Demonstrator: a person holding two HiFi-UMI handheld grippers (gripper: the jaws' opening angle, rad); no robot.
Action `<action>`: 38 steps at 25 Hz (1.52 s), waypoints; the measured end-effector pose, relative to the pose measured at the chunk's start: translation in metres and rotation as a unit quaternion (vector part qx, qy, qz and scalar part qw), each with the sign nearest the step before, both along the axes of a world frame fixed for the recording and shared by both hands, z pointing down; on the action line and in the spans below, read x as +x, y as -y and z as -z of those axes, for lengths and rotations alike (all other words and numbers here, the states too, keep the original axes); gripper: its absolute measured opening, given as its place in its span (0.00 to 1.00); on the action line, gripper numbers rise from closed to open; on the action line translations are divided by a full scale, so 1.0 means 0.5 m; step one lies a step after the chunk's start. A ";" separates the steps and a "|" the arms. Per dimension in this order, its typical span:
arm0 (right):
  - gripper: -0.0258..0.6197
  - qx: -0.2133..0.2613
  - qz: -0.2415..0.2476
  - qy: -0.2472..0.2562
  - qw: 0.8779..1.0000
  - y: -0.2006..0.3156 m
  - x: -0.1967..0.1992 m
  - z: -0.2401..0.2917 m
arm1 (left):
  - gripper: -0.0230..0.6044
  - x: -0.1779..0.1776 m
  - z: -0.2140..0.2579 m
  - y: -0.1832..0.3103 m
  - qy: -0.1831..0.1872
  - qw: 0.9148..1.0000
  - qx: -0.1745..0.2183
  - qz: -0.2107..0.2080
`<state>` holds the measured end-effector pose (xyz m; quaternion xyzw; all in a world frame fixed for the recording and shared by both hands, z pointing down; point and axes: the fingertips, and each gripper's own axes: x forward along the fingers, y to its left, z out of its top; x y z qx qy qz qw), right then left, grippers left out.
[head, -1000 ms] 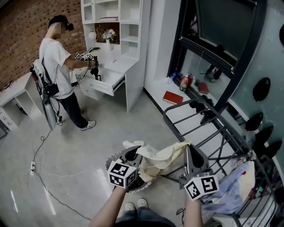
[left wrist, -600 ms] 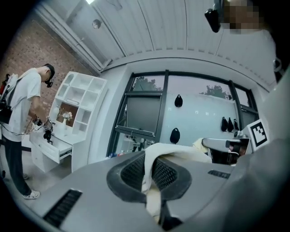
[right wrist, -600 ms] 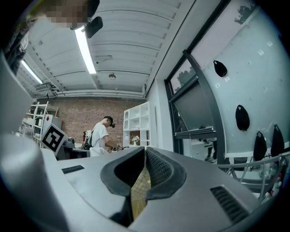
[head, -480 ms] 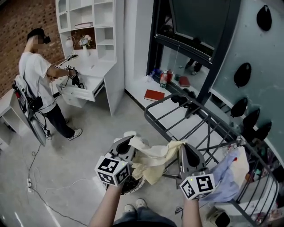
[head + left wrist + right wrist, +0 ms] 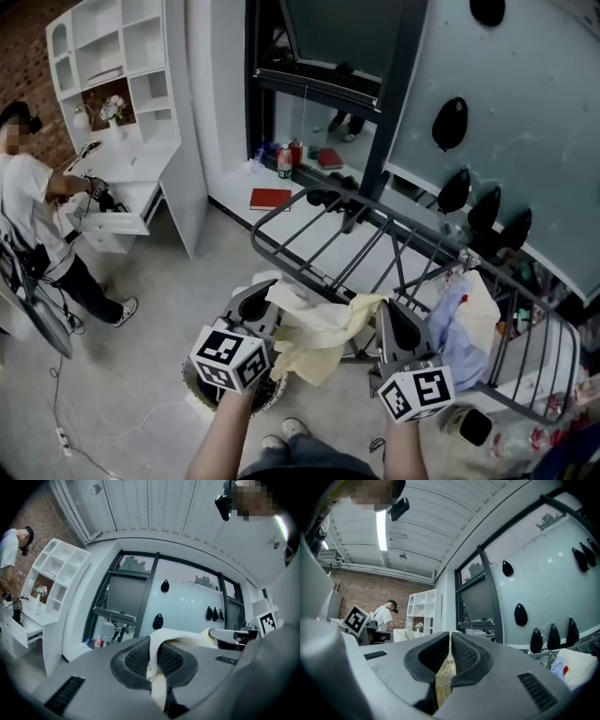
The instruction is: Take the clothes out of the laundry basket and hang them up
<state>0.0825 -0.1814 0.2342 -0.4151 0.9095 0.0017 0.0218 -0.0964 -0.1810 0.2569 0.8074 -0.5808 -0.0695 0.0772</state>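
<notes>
A pale yellow cloth [image 5: 323, 336] hangs stretched between my two grippers, low in the head view. My left gripper [image 5: 266, 296] is shut on its left end, and the cloth [image 5: 159, 667] shows pinched between the jaws in the left gripper view. My right gripper [image 5: 391, 309] is shut on the right end, with cloth [image 5: 444, 677] between the jaws in the right gripper view. Both grippers point level at the grey drying rack [image 5: 309, 239] just ahead. The laundry basket [image 5: 202, 389] sits on the floor below my left gripper, mostly hidden by it.
A light blue and white garment [image 5: 464, 323] hangs on the rack's right side. A person [image 5: 37, 225] stands at a white desk with shelves [image 5: 122, 112] at the left. A red book [image 5: 270, 198] and bottles [image 5: 285, 159] lie on the window ledge. A cable [image 5: 75, 441] runs across the floor.
Both grippers have carried the cloth up and toward the drying rack. The view has swung right, so the person and desk sit further left and the rack is nearer.
</notes>
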 end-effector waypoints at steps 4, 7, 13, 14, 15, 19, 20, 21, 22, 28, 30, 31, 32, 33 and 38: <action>0.06 0.009 -0.039 0.005 0.999 -0.011 0.057 0.017 | 0.08 0.063 0.022 0.020 -0.001 0.999 0.011 -0.045; 0.06 0.014 -0.065 0.006 0.998 -0.020 0.093 0.026 | 0.08 0.104 0.039 0.034 -0.001 0.997 0.017 -0.073; 0.06 0.023 -0.102 0.009 0.995 -0.024 0.139 0.048 | 0.08 0.168 0.084 0.059 0.006 0.992 0.036 -0.122; 0.06 0.024 -0.106 0.008 0.994 -0.023 0.144 0.050 | 0.08 0.176 0.088 0.064 0.008 0.991 0.038 -0.126; 0.06 0.024 -0.110 0.008 0.994 -0.022 0.148 0.051 | 0.08 0.182 0.089 0.068 0.009 0.991 0.039 -0.129; 0.06 0.022 -0.123 0.005 0.992 -0.013 0.154 0.048 | 0.08 0.185 0.082 0.087 -0.003 0.990 0.032 -0.135; 0.06 0.021 -0.125 0.004 0.992 -0.008 0.155 0.048 | 0.08 0.185 0.082 0.093 -0.004 0.990 0.031 -0.136; 0.06 0.020 -0.127 0.004 0.992 0.000 0.156 0.048 | 0.08 0.186 0.082 0.100 -0.003 0.990 0.030 -0.137; 0.06 0.019 -0.129 0.003 0.991 0.009 0.157 0.048 | 0.08 0.187 0.083 0.109 -0.003 0.990 0.030 -0.138; 0.06 0.019 -0.144 -0.005 0.989 0.087 0.168 0.042 | 0.08 0.204 0.074 0.184 -0.006 0.988 0.025 -0.149; 0.06 0.020 -0.151 -0.004 0.988 0.128 0.177 0.041 | 0.08 0.212 0.076 0.223 -0.005 0.988 0.027 -0.154; 0.06 0.020 -0.155 -0.003 0.988 0.150 0.183 0.042 | 0.08 0.219 0.077 0.245 -0.005 0.987 0.028 -0.158; 0.06 0.020 -0.160 -0.002 0.987 0.172 0.192 0.041 | 0.08 0.228 0.078 0.269 -0.004 0.986 0.028 -0.163; 0.06 0.020 -0.165 -0.002 0.986 0.195 0.201 0.040 | 0.08 0.239 0.077 0.294 -0.003 0.985 0.027 -0.168; 0.06 0.009 -0.190 -0.004 0.982 0.321 0.264 0.026 | 0.08 0.306 0.064 0.427 -0.006 0.982 0.020 -0.190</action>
